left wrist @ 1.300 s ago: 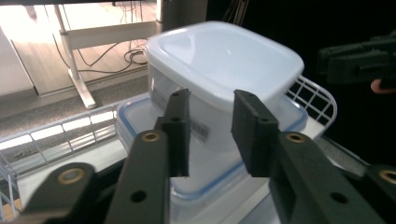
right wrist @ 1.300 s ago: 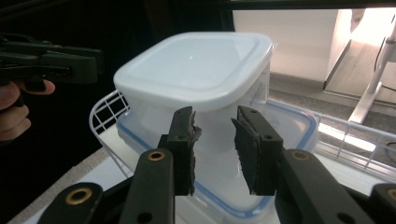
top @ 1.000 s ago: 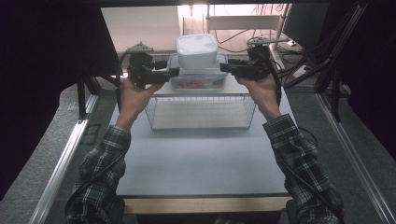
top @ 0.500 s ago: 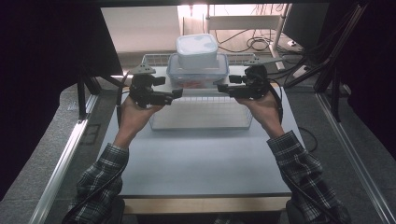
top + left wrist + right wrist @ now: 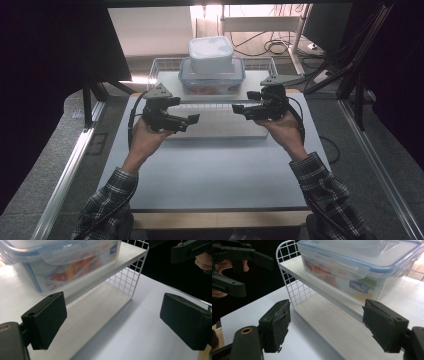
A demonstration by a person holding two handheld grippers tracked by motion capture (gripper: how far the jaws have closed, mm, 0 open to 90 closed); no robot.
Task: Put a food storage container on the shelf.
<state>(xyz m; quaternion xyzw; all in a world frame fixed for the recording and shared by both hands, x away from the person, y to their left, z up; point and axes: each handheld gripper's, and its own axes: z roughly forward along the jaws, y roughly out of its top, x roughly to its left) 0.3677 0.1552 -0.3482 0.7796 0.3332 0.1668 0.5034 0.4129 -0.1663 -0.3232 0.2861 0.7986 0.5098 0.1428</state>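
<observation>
A clear food box (image 5: 212,80) with a blue-rimmed lid stands on the top shelf of a white wire rack (image 5: 167,80). A white tub (image 5: 211,54) is stacked on it. My left gripper (image 5: 185,111) and right gripper (image 5: 241,102) hover in front of the rack, pointing at each other. Both sets of jaws have just been opening and have nothing between them. In the left gripper view, the left gripper (image 5: 112,320) frames the rack's lower board, with the box (image 5: 62,262) above. In the right gripper view, the right gripper (image 5: 324,325) faces the box (image 5: 362,267).
The rack stands at the far side of a pale tabletop (image 5: 210,175). Dark panels flank the table, and cables (image 5: 280,47) lie behind it at the right. The left gripper (image 5: 244,257) shows in the right gripper view's top left corner.
Both grippers have drawn away from the sides of the clear box, down and toward the near edge. Their jaws stand wider. The box and tub have stayed on the shelf.
</observation>
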